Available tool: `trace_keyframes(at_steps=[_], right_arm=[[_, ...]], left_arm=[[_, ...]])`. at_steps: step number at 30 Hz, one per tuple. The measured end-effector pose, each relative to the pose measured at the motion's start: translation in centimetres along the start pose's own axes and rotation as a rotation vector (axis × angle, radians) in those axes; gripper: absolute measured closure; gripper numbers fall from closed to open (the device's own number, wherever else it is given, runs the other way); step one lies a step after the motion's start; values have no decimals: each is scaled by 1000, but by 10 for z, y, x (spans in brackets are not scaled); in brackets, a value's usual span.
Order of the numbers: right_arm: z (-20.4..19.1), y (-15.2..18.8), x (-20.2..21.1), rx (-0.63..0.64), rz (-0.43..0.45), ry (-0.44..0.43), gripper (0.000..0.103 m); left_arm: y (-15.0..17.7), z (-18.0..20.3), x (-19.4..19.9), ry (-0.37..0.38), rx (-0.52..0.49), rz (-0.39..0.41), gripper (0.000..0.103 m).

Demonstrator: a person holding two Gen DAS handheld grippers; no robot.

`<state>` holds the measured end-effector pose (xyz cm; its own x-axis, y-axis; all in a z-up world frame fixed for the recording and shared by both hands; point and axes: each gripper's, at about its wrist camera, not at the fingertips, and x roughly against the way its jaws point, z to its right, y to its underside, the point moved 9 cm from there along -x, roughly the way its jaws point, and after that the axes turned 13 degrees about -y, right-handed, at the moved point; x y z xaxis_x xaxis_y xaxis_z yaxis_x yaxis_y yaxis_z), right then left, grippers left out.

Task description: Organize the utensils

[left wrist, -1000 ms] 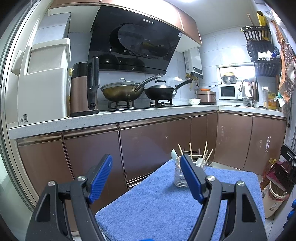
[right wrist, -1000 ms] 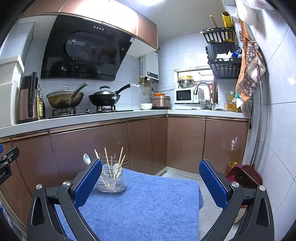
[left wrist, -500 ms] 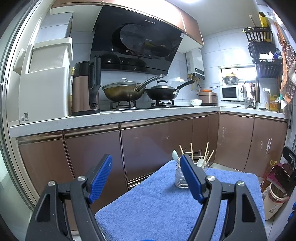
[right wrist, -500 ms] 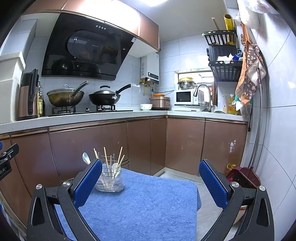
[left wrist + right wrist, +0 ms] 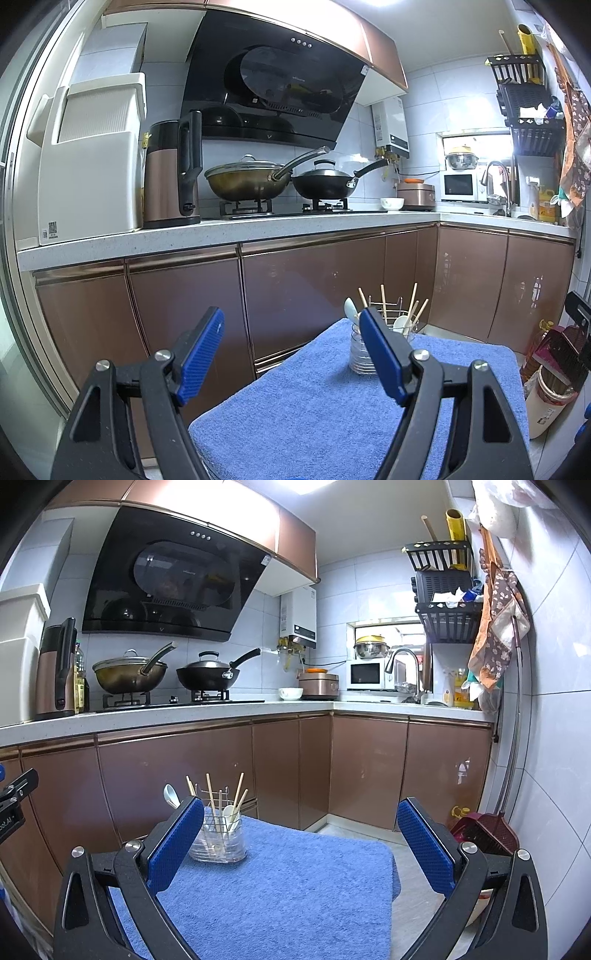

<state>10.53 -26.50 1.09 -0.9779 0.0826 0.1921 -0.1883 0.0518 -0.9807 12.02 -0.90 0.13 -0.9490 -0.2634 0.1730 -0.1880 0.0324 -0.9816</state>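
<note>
Hovering above the near edge of the blue terry towel that covers the small table, the left black gripper with blue ribbed pads holds its jaws spread wide and empty. Since a second ago its view has shifted only a little — the scene sits slightly higher — which suggests no utensil is being handled and the sorting may already be finished. Further right, near the towel's far edge, stands the clear ribbed plastic utensil holder, with wooden chopsticks leaning out of its wire divider and two pale spoons, the white spoon at its left side. In the left view the holder is partly hidden behind the gripper's right pad. No loose utensil shows on the towel. The right black gripper with blue pads is also released, well short of the holder. The broad cloth between grippers and holder is bare — open room to advance — while the table drops to floor on the right, beside a maroon dustpan.
</note>
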Motion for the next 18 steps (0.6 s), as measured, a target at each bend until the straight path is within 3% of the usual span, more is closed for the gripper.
trace_keyframes(at_steps=[18], right_arm=[[1,-1,-1,5,-3,-1,0]], left_arm=[[2,3,2,-3,1,6,29]])
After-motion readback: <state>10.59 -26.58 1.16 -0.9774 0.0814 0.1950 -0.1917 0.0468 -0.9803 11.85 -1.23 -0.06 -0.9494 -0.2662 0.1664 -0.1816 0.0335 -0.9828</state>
